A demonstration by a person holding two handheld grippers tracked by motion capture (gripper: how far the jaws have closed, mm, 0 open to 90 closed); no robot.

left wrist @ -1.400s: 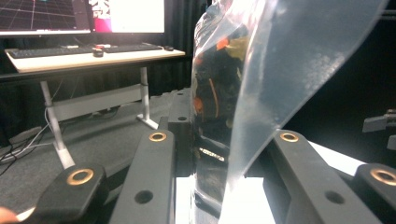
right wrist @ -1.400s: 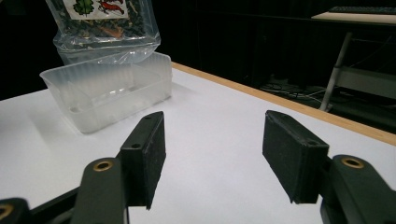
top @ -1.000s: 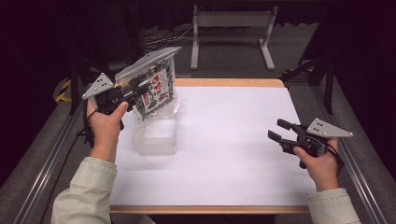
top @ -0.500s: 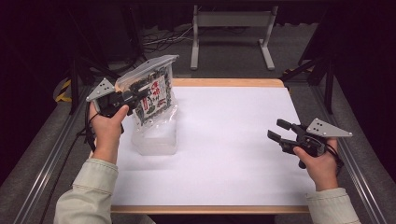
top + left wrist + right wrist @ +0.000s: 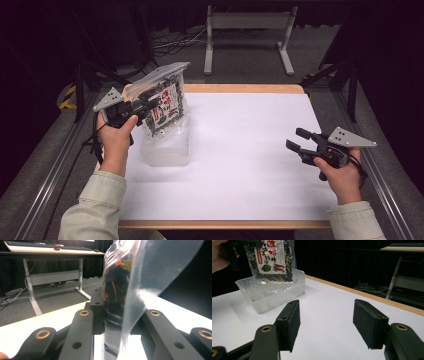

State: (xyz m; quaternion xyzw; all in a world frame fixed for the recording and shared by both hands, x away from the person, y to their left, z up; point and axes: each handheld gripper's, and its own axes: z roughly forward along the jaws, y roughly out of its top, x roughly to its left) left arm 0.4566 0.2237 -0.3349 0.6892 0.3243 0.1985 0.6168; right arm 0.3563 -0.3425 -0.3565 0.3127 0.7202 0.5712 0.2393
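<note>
The left claw [image 5: 141,106] is clamped on the snack bag [image 5: 164,104], which hangs just beside it into the clear tub [image 5: 166,150] below, while the right claw [image 5: 299,140] rests apart, empty, over the bench [image 5: 240,165].

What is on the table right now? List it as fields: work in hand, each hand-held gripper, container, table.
work in hand: snack packet held upright over the clear plastic tub
left hand-held gripper: shut on the snack packet near its side edge
right hand-held gripper: open, nothing between the jaws, held low over the table's right side
clear plastic tub: on the table at left, packet's lower end inside or just above its rim, cannot tell which
table: white top, wooden edge
</note>
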